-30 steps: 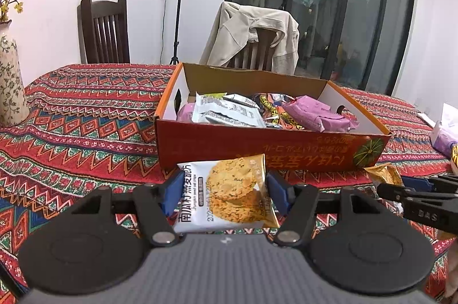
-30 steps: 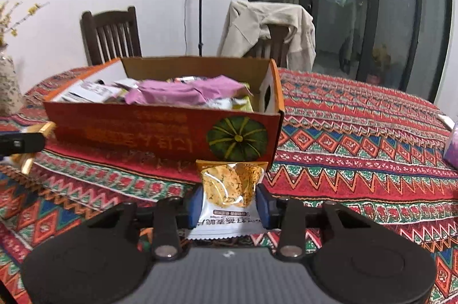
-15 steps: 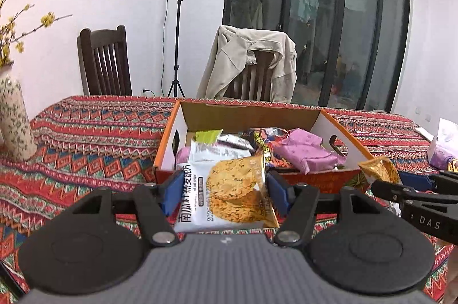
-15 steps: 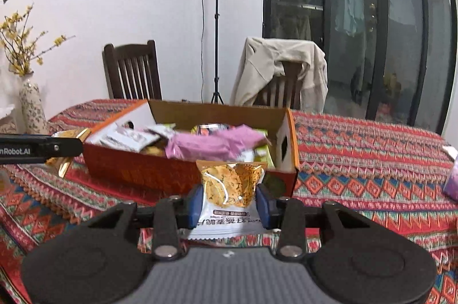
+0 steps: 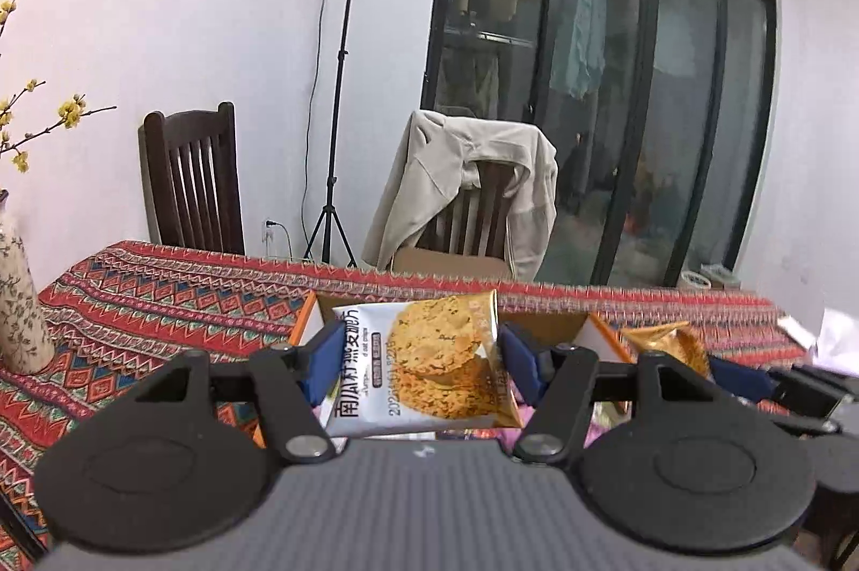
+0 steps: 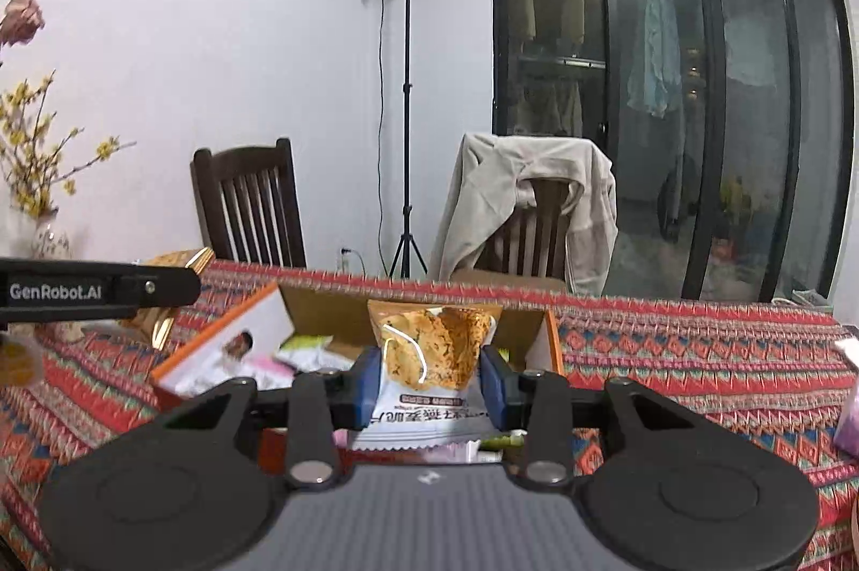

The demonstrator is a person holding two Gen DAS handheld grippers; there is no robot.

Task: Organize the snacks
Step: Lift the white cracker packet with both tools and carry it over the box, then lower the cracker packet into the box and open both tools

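Both grippers poised above the open orange cardboard box (image 6: 547, 340) of snacks on the desk (image 6: 698, 345), which is covered with a red zigzag-patterned cloth. The left gripper (image 5: 416, 359) has its blue-padded fingers (image 5: 322, 361) closed on the two side edges of a white foil cookie packet (image 5: 424, 361), whose long axis runs across the gap between them. The right gripper (image 6: 429, 383) likewise clamps a smaller white-and-orange cookie packet (image 6: 432, 356), standing upright with its crimped seam nearest the camera. The relation that governs release: the box interior lies directly below and just ahead of both sets of fingers, so each packet should fall inside when released. Neither gripper appears clearly nearer.
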